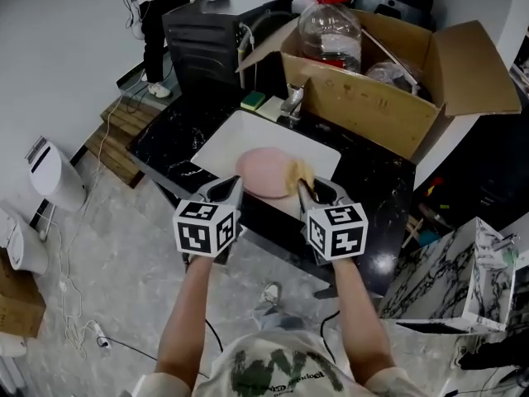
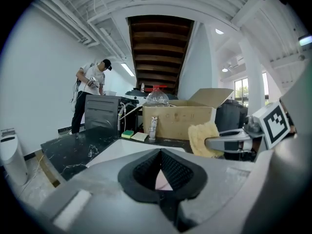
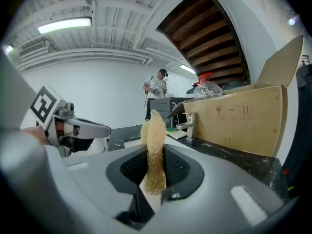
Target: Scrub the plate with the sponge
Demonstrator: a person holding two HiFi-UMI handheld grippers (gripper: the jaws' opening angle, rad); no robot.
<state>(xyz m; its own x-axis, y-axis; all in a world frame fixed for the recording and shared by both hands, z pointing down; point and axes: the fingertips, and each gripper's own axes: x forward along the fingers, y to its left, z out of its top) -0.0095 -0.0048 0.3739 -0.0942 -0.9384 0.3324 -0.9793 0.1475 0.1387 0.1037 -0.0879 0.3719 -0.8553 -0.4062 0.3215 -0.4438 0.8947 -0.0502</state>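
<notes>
Left gripper (image 1: pixel 237 182) pinches plate (image 1: pixel 263 172); right gripper (image 1: pixel 302 185) pinches sponge (image 1: pixel 298 170); cardboard box (image 1: pixel 388 106) behind sink (image 1: pixel 216 143).

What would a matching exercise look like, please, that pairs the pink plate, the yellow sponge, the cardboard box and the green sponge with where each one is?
Things:
1. pink plate
2. yellow sponge
3. cardboard box
4. green sponge

Places:
A. on the counter, flaps open, behind the sink's right side
B. clamped in the right gripper
C. beside the faucet
D. over the white sink, its near edge in the left gripper

Pairs: 1-D, 2-B, 3-A, 4-C.
</notes>
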